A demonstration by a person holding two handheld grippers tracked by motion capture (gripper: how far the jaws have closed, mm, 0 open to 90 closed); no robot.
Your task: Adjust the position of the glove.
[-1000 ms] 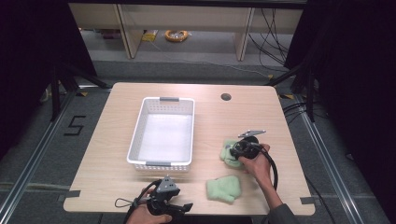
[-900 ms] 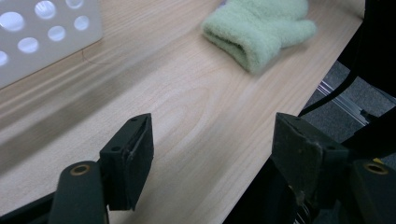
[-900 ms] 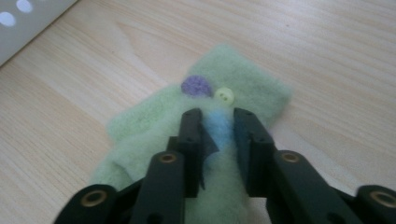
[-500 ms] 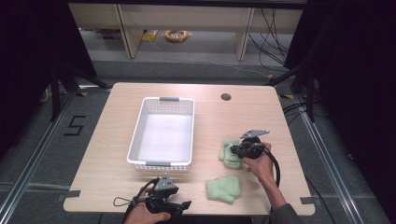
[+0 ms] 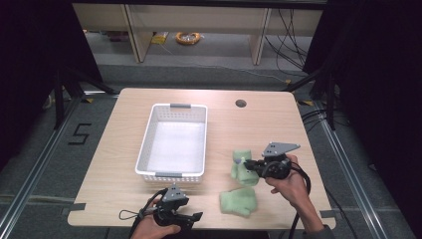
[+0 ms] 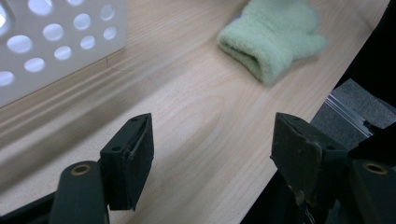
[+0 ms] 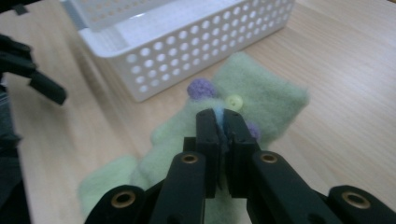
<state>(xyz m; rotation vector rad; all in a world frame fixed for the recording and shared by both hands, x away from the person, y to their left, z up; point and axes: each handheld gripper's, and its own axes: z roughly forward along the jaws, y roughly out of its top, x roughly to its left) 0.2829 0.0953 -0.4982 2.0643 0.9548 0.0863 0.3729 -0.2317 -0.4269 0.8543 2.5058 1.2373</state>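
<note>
Looking down from the high view, I see my right tool (image 5: 249, 165) on the upper green mitten (image 5: 242, 164), beside the white basket (image 5: 171, 142); a second mitten (image 5: 239, 201) lies nearer me on the bench (image 5: 124, 114).

Through the left gripper view, my left tool (image 6: 212, 149) gapes wide, holding nothing, above bare wood.

From the right gripper view, the jaws are pinched together on a fold of fleece near the yellow button (image 7: 234, 101). I judge it light, soft and floppy, so a pinch at the cuff should lift it.
</note>
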